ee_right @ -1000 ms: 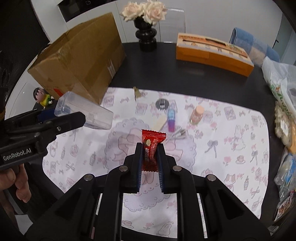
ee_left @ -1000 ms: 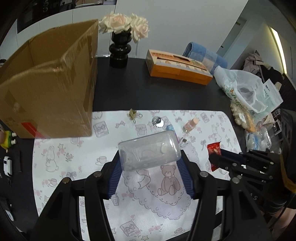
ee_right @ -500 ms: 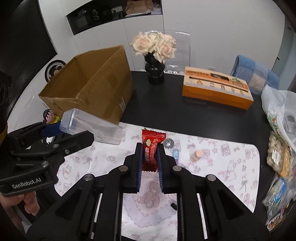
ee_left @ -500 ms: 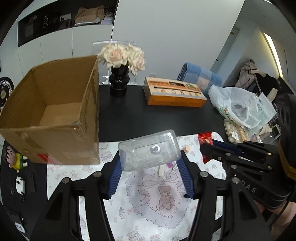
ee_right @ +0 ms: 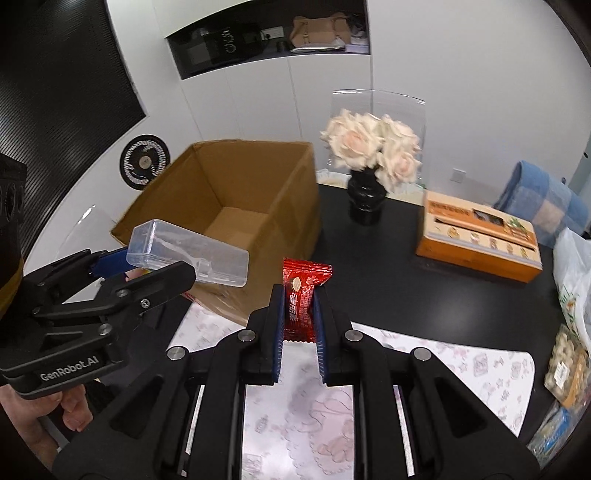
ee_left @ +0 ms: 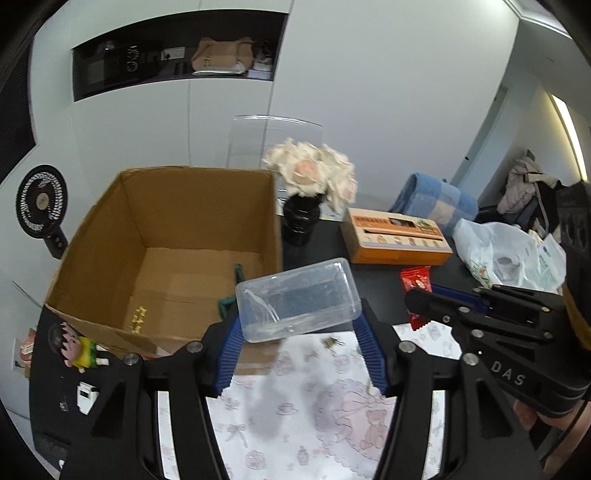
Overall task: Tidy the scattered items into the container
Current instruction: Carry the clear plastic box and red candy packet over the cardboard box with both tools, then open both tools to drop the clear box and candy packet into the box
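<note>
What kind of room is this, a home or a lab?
Probably a home dining area: a black table with a vase of roses and a tissue box, a handbag in a wall niche, and a fan.

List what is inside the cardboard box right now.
Inside the cardboard box: small gold clips and a dark green item on the floor. The clear plastic case and near wall hide the rest.

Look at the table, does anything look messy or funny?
Nothing looks broken or spilled. The clear plastic case sits tilted in the left gripper, and the right gripper pinches a red candy wrapper; both are held up near the open cardboard box. One small gold clip lies loose on the patterned mat.
</note>
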`<state>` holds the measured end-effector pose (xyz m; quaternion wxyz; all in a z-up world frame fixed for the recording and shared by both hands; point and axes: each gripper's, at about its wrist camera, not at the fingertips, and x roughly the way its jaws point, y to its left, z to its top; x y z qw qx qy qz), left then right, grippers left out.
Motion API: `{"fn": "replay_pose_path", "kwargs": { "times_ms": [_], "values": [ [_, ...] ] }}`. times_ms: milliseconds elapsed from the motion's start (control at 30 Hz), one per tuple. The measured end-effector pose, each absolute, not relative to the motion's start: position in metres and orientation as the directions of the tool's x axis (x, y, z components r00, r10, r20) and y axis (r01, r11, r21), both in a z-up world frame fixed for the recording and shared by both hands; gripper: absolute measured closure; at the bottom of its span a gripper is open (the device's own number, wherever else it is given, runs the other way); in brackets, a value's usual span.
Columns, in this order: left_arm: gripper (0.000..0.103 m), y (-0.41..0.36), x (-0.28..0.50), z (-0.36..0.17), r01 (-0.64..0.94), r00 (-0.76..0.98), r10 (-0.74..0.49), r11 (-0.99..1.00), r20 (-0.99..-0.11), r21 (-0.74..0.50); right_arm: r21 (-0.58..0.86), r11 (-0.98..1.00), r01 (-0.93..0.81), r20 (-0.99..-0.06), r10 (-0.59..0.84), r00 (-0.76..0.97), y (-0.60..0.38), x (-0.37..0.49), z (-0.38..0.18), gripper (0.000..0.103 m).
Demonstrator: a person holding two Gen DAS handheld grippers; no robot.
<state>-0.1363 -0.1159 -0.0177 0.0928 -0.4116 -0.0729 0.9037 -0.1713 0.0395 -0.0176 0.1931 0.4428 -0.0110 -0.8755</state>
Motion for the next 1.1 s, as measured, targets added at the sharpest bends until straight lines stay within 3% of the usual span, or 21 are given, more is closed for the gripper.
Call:
{"fn": "replay_pose_path", "kwargs": {
  "times_ms": [400,1100],
  "values": [
    [0.047,-0.208,-0.177,-0.030,0.031,-0.641,0.109,-0.985,-0.760,-0.168,0.144,-0.881,0.450,-0.808,-0.367,-0.461,-0.061,-0.223,-0.027,0.088],
    [0.047,-0.253,-0.206,-0.062,0.103,-0.592,0.056,-0.984,-0.804,-0.145,0.168,-0.882,0.440,-0.877,-0.337,-0.342,-0.096,-0.275,-0.068,0.088]
  ]
}}
